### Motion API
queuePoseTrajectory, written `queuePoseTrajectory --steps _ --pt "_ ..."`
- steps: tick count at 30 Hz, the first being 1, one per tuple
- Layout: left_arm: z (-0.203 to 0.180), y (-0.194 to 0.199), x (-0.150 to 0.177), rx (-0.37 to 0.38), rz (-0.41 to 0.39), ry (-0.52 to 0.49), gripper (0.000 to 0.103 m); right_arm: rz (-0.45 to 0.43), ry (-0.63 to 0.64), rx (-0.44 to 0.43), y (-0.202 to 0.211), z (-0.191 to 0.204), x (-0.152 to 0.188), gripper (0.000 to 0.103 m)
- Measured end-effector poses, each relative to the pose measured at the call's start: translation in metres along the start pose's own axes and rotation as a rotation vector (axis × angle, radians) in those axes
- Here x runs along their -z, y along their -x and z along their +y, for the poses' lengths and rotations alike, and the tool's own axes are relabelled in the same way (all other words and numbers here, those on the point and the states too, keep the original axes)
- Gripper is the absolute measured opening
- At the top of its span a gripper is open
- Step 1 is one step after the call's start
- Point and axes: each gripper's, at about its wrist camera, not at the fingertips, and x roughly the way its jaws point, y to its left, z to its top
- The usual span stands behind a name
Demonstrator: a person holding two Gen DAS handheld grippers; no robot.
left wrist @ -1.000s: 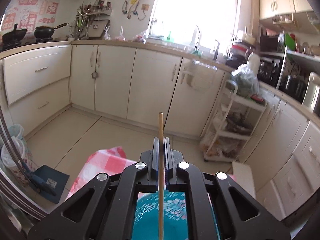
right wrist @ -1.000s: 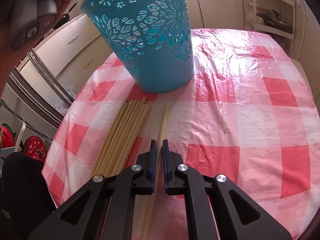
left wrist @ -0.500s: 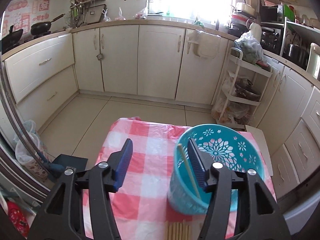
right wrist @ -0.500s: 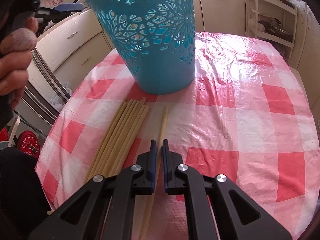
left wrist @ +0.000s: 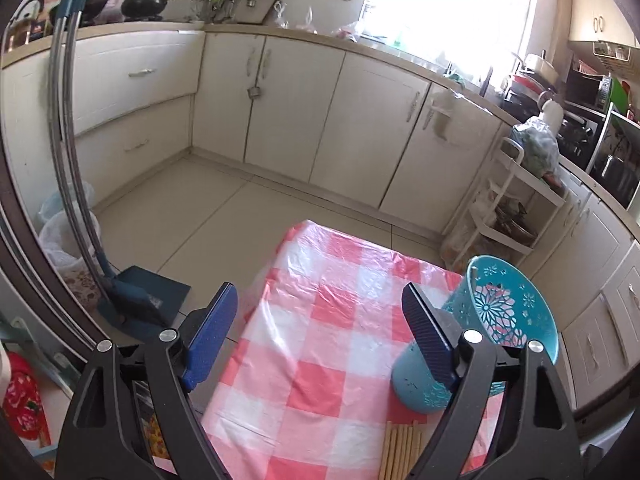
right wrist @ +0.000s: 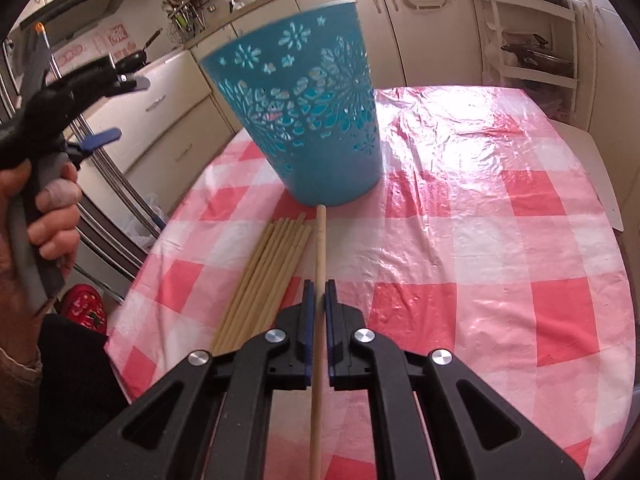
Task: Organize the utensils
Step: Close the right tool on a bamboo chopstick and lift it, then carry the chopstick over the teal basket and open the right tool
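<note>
Organizing utensils, mid-task. The right gripper (right wrist: 316,306) is clamped on 1 chopstick (right wrist: 319,264), which runs straight ahead between its jaws with its far tip just short of the blue basket (right wrist: 320,140) standing ahead on the checked tablecloth (right wrist: 500,240). A bundle of chopsticks (right wrist: 264,276), about 7 as far as can be counted, lies flat just left of this gripper, not yet moved. The left gripper (left wrist: 320,336) has its jaws opening with nothing between them; the basket stands ahead and to its right, the bundle's ends (left wrist: 402,446) below it. Whether any chopstick is already inside the basket cannot be told. Judged remaining: the held chopstick and the whole bundle.
</note>
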Motion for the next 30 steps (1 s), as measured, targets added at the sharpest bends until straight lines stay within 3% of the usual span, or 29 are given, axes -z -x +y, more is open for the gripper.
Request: queuePoseTrajectory --steps 19,30 --pt "-0.007 -0.007 0.005 -0.007 0.022 -0.014 0.08 -0.316 0.035 -0.127 0.105 0.038 -0.071 0.005" --pt "-0.002 -0.01 0.005 -0.001 0.034 0.009 0.08 -0.478 0.099 -0.189 0.159 0.062 -0.157 0.005"
